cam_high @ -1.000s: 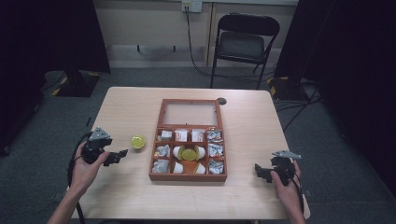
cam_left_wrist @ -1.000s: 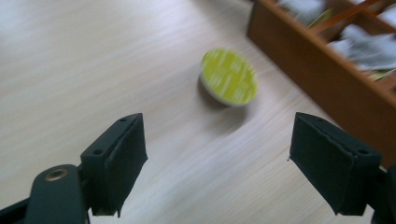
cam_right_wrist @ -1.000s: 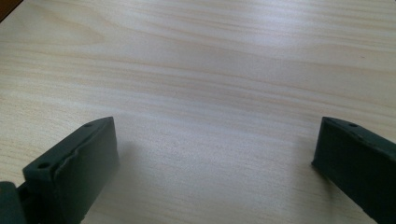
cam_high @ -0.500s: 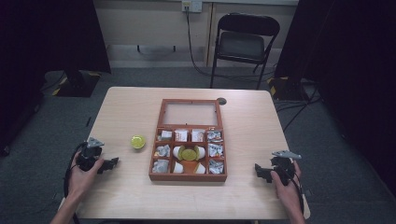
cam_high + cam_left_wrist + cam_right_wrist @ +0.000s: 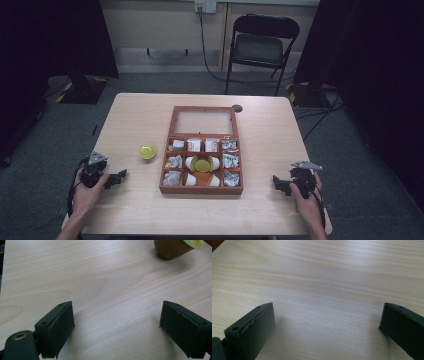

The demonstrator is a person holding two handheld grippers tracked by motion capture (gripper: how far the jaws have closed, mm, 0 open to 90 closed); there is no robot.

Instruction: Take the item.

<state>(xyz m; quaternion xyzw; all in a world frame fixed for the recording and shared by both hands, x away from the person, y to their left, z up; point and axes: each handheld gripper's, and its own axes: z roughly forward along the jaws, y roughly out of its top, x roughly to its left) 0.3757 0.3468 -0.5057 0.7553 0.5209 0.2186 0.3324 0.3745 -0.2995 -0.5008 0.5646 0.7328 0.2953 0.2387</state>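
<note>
The left gripper (image 5: 118, 178) sat low at the lower left of the high view, held in the person's left hand (image 5: 89, 192) at the near-left edge of the table (image 5: 280, 140), and its jaws had just been opening, with nothing but bare wood between them. In the left gripper view those two black jaws stood wide apart over the pale grain, released and empty (image 5: 117, 325). And there was the pod (image 5: 147, 151), the small brown cup with the yellow lid, standing alone on the tabletop left of centre in the high view, between the left gripper and the wooden box (image 5: 202, 150), just beside the box's left wall and near the gripper, but touching neither. In the left gripper view the same pod (image 5: 175, 247) peeked in at the upper right corner, well ahead of the jaws. The box lay at the centre of the frame, its clear lid swung open toward the far side, its compartments packed with wrapped sachets and with more pods in the middle. Over at the lower right, the right gripper (image 5: 280, 184) rested in the right hand (image 5: 307, 205) near the table's right edge, well apart from the box. Its own view showed jaws spread wide over bare wood (image 5: 327, 325), released as well, gripping nothing.
</note>
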